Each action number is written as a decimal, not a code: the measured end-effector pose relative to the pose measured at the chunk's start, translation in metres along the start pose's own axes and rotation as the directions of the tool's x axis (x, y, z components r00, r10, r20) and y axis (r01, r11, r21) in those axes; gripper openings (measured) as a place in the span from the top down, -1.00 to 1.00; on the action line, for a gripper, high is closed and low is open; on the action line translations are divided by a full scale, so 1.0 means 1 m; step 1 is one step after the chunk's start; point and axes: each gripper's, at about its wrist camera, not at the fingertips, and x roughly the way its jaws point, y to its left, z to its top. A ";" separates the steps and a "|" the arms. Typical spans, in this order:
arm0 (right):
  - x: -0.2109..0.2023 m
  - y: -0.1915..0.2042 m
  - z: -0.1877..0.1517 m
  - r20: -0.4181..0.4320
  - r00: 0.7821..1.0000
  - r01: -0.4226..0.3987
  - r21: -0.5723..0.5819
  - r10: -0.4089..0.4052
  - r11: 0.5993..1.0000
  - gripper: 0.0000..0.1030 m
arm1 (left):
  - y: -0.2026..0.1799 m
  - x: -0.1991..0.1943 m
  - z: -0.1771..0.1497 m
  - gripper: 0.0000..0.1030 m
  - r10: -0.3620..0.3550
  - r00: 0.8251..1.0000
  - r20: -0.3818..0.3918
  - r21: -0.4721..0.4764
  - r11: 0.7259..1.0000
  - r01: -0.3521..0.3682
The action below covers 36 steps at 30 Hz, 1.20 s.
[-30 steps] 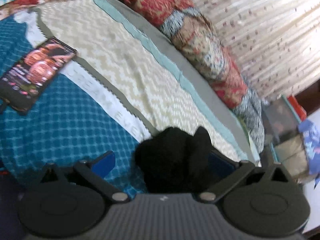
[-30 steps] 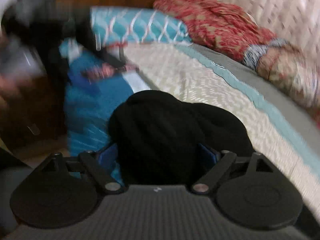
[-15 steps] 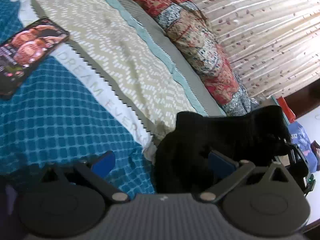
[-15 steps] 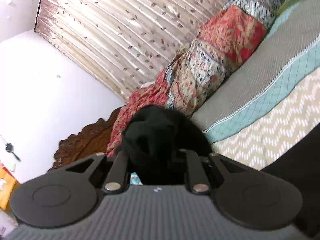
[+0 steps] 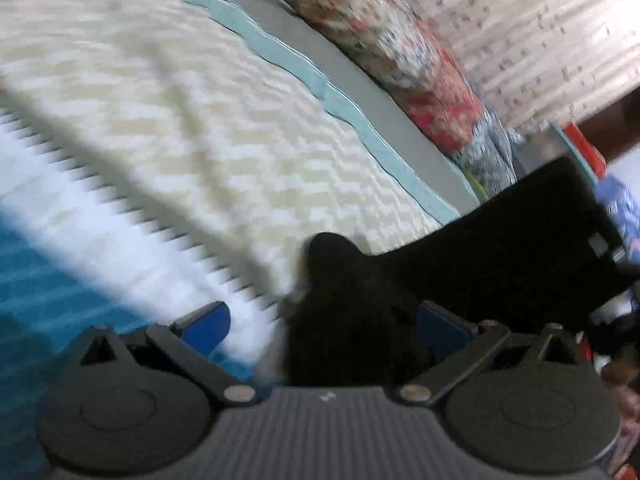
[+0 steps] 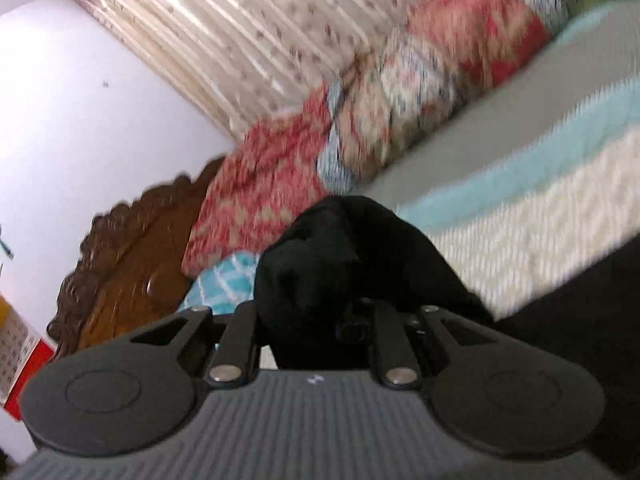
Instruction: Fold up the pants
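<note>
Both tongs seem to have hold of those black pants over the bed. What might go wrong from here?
1. The left tongs stand wide open around the black pants, only the right-hand pad touching, so that end may drop.
2. The right tongs pinch a thick bunch, which could fold unevenly.
3. Both views are blurred by quick movement, so the cloth may land crooked on the bedspread.

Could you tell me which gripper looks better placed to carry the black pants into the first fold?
Probably the right gripper: its jaws are shut on a bunch of the black pants. The left gripper stands open, with the cloth only lying between its fingers.
</note>
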 end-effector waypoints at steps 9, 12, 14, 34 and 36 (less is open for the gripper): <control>0.000 0.014 0.001 0.053 0.998 -0.016 -0.058 0.019 0.998 0.63 | -0.047 -0.015 0.013 0.78 0.001 0.991 0.136 0.089 0.996 -0.013; 0.001 0.041 -0.034 0.038 0.994 -0.097 -0.185 0.106 0.978 0.57 | -0.032 -0.096 -0.012 0.75 0.081 0.911 0.404 0.046 0.993 -0.109; 0.019 0.050 -0.077 -0.049 0.989 -0.147 -0.227 0.140 0.963 0.44 | -0.007 -0.112 -0.030 0.72 0.141 0.914 0.380 -0.059 0.990 -0.128; 0.047 0.043 -0.178 -0.372 0.926 -0.120 -0.460 -0.068 0.880 0.30 | 0.049 -0.118 -0.065 -0.99 0.131 0.970 0.203 -0.220 0.972 -0.085; 0.075 0.032 -0.186 -0.427 0.900 -0.095 -0.383 -0.085 0.919 0.62 | 0.049 -0.110 -0.066 -1.00 0.136 0.970 0.203 -0.225 0.970 -0.089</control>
